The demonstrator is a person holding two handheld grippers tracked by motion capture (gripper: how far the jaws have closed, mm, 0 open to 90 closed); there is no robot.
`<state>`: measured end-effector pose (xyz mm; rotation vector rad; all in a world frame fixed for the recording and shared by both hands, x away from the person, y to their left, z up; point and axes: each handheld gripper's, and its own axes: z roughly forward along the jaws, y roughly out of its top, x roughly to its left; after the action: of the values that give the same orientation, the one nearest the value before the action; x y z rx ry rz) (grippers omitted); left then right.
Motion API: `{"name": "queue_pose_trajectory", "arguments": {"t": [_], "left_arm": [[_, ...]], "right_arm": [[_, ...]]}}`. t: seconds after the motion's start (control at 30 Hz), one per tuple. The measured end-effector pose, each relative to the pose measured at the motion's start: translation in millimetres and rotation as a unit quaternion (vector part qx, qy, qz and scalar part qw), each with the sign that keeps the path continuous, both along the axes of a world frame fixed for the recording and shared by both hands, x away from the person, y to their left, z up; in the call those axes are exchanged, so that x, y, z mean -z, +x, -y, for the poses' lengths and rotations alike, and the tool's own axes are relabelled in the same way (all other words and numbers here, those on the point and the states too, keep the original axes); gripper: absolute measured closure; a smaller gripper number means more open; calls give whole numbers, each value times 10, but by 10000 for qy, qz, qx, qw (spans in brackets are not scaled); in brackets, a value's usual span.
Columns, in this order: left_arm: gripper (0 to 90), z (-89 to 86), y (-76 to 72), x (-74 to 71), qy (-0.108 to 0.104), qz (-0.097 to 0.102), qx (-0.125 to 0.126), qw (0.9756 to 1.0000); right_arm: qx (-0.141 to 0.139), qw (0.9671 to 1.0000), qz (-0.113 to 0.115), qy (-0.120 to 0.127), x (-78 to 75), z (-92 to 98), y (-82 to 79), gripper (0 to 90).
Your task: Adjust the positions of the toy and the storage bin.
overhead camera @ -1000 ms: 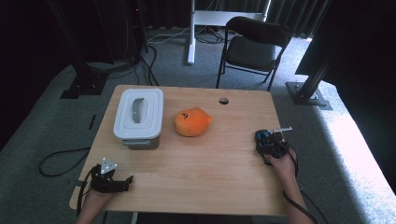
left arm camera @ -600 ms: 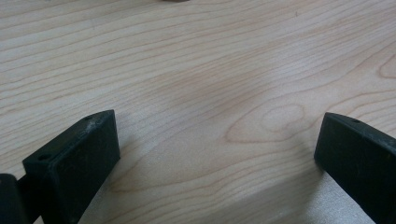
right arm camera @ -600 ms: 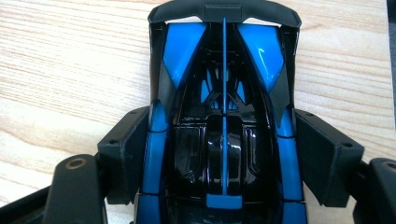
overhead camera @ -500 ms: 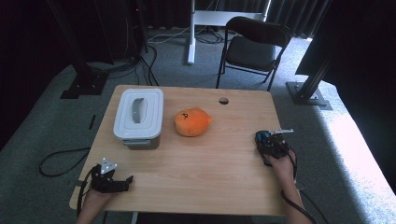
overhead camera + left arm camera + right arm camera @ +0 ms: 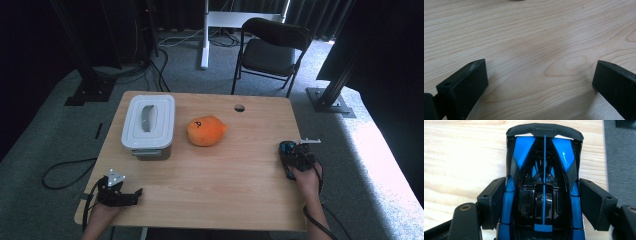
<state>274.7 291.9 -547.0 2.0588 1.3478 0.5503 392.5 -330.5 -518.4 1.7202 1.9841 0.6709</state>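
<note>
Closed in just now on the blue-and-black toy car (image 5: 544, 192): right gripper (image 5: 296, 159) fingers (image 5: 492, 202), one against each flank of the car, pinching it across its middle. Little other change from a second ago, both hands in nearly the same spots. Sitting on the wooden counter (image 5: 220, 175) near its right edge, well apart from everything else, with the car's rear wing pointing away from the hand in the right gripper view. Parked at the near left corner of the counter: left gripper (image 5: 119, 194), fingers (image 5: 466, 85) spread wide over bare wood, nothing between them. Farther back on the left, a white lidded container (image 5: 148, 126); just beside it toward the middle, an orange plush toy (image 5: 206, 131), not touching it. Beyond the counter, a black folding chair (image 5: 272, 50) on grey carpet.
</note>
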Motion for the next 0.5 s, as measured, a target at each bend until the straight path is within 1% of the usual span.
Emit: {"name": "queue_pose_trajectory", "arguments": {"t": [0.03, 0.07, 0.1, 0.13, 0.17, 0.23, 0.27, 0.33, 0.37, 0.4, 0.43, 0.5], "left_arm": [[5, 0, 0, 0, 0, 0, 0, 10000], [5, 0, 0, 0, 1, -1, 1, 10000], [5, 0, 0, 0, 0, 0, 0, 10000], [5, 0, 0, 0, 1, 0, 0, 10000], [5, 0, 0, 0, 1, 0, 1, 10000], [5, 0, 0, 0, 1, -1, 0, 10000], [5, 0, 0, 0, 1, 0, 0, 10000], [5, 0, 0, 0, 1, -1, 1, 10000], [5, 0, 0, 0, 1, 0, 0, 10000], [5, 0, 0, 0, 2, 0, 1, 10000], [5, 0, 0, 0, 2, 0, 1, 10000], [5, 0, 0, 0, 1, 0, 0, 10000]], "right_arm": [[0, 10000, 0, 0, 0, 0, 0, 262], [83, 9999, 106, -34, -27, 19, -42, 262], [87, 9999, 95, -9, -66, 61, -86, 262], [157, 9998, 123, -51, -82, 74, -112, 262], [169, 9997, 115, -133, -98, 88, -138, 262], [196, 9996, 119, -169, -113, 126, -197, 262], [154, 9997, 81, -197, -115, 145, -222, 262], [221, 9995, 104, -201, -115, 183, -280, 262], [201, 9996, 64, -187, -115, 201, -304, 262], [253, 9995, 99, -131, -117, 219, -337, 262], [209, 9997, 72, -97, -120, 232, -369, 262], [215, 9995, 75, -215, -103, 219, -392, 262]]}}
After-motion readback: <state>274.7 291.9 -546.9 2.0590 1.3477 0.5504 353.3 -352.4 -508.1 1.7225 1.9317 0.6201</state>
